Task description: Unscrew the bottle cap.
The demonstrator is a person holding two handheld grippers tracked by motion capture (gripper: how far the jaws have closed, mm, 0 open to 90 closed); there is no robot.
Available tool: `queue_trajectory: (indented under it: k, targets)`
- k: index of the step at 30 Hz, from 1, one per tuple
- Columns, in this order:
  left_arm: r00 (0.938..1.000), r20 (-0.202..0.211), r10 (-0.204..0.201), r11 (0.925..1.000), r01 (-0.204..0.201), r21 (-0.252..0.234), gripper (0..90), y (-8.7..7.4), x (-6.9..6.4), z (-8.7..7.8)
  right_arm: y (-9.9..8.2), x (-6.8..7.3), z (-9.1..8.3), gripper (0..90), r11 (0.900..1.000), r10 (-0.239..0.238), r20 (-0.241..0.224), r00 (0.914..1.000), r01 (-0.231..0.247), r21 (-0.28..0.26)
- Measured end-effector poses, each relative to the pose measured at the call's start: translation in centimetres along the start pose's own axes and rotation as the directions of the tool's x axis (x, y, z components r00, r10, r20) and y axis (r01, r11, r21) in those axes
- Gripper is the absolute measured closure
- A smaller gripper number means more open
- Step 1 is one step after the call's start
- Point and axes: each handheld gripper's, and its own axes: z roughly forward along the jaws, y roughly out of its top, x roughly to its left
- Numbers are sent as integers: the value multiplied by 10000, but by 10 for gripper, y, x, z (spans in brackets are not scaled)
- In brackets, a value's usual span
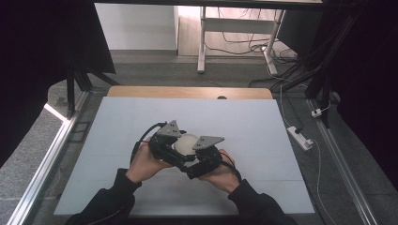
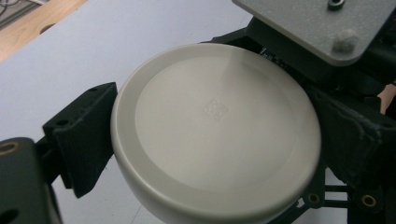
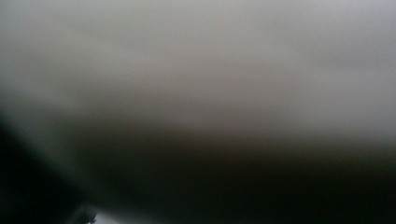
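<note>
Scene: A person at a white table (image 1: pixel 141 117) works two hand-held grippers together at lower centre of the high view, forearms entering from the bottom edge.
Object: A round, off-white lidded container (image 2: pixel 215 135), shallow and smooth, with a faint square mark at the middle of its top; in the high view it sits as a pale disc (image 1: pixel 186 142) between the two tools.
Left gripper: The left gripper (image 2: pixel 210 140) has its black jaws on opposite sides of the container, one at the left of its own view and one at the right, both against the rim; it looks clamped on it.
Right gripper: The right gripper (image 1: pixel 199 157) is pressed in from the right of the high view, its grey plate (image 2: pixel 322 23) at upper right in the left gripper view. Its own camera gives a grey blur, so whether its jaws are apart or closed cannot be told.
Step in hand: Probably steadying the container with one tool while the other takes the lid.
Doing it well: Keep the left grip level and firm on the lower body, not the lid; seat the right jaws squarely on the lid's edge before twisting or lifting; avoid a tilt that lets the smooth rim slip.
</note>
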Motion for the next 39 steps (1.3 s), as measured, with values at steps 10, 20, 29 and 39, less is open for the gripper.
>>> queue_trajectory:
  k: [10,20,29,39]
  targets:
    - [9997,-64,-240,9993,238,-305,82,0,6,-12,0,-1,-1,66,10000,6,-18,10000,-6,-35]
    - [9991,-249,-355,9988,346,-359,82,-3,9,-22,-1,-3,-3,66,10000,9,77,10000,-9,-72]
    - [9991,-307,-280,9992,271,-298,82,-8,8,-30,-2,-10,-7,66,9999,125,281,9995,-122,-92]
    - [9996,-248,-154,9994,147,-300,82,-14,3,-34,-3,-19,-13,66,9995,257,527,9983,-247,-199]
